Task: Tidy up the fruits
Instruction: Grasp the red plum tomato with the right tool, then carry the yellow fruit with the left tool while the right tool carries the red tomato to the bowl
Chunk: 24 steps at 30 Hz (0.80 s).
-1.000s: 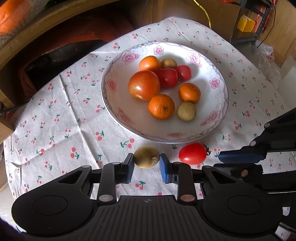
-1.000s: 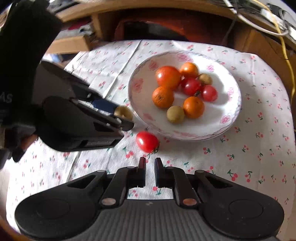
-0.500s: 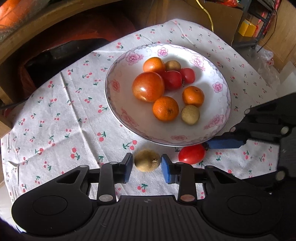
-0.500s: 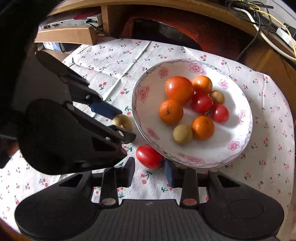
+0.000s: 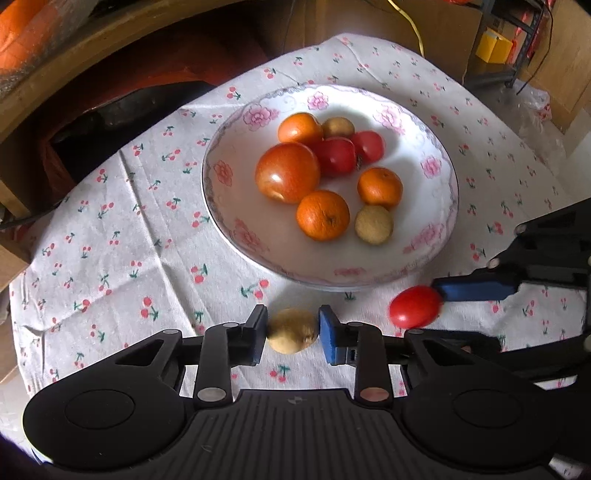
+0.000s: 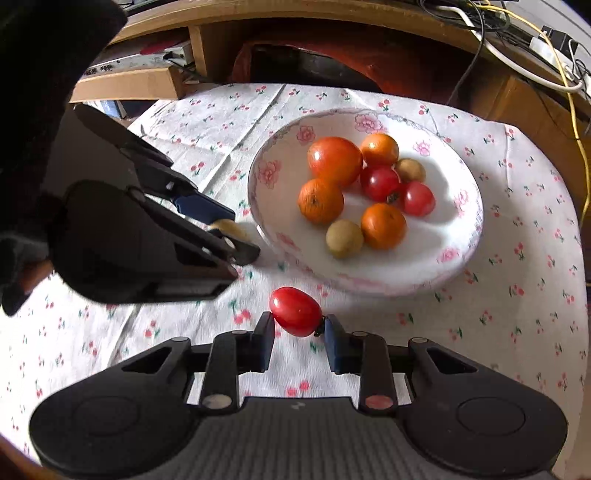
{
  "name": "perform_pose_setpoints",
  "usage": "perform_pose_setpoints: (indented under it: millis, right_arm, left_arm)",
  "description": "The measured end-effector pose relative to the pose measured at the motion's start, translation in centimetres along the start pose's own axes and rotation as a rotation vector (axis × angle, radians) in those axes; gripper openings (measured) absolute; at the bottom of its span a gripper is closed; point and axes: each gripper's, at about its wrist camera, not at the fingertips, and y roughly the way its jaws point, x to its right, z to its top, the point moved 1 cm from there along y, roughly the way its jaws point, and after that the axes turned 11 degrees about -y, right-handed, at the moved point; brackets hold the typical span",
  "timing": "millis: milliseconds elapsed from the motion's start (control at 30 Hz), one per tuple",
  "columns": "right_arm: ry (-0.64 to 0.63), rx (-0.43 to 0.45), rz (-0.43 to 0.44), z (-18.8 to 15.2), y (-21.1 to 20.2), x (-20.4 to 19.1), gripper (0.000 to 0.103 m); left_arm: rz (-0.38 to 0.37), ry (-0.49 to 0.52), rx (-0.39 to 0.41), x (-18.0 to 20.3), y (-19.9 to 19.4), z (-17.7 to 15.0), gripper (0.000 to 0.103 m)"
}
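Observation:
A white flowered plate holds oranges, red tomatoes, a big orange-red tomato and small brown fruits. In the left wrist view, my left gripper is shut on a small brown fruit that rests on the cloth just before the plate's near rim; both pads touch its sides. The right wrist view shows that brown fruit between the left gripper's fingers. My right gripper is shut on a red cherry tomato at its fingertips, low over the cloth beside the plate.
A white cloth with a cherry print covers the small round table. A wooden desk edge with cables curves behind it. Dark and orange shapes sit under the desk. A person's dark-sleeved arm fills the left of the right wrist view.
My right gripper opened from nearly shut, moved up to the tomato and closed on it. My left gripper's pads narrowed onto the brown fruit.

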Motion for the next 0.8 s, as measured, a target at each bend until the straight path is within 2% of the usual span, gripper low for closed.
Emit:
perform_pose_setpoints:
  millis: [400, 633, 800]
  right_arm:
    - [-0.013, -0.021, -0.007, -2.2, -2.4, -1.5, 0.03]
    - [-0.019, -0.018, -0.012, -2.9, -2.8, -1.6, 0.03]
    - [-0.042, -0.009, -0.023, -3.5, -2.9, -1.6, 0.03]
  left_arm:
    - [0.043, -0.016, -0.019, 0.8, -1.2, -3.1, 0.037]
    - [0.048, -0.05, -0.01, 1.6, -1.1, -3.4, 0.038]
    - [0.058, -0.026, 0.002, 2.7, -1.1, -3.5, 0.037]
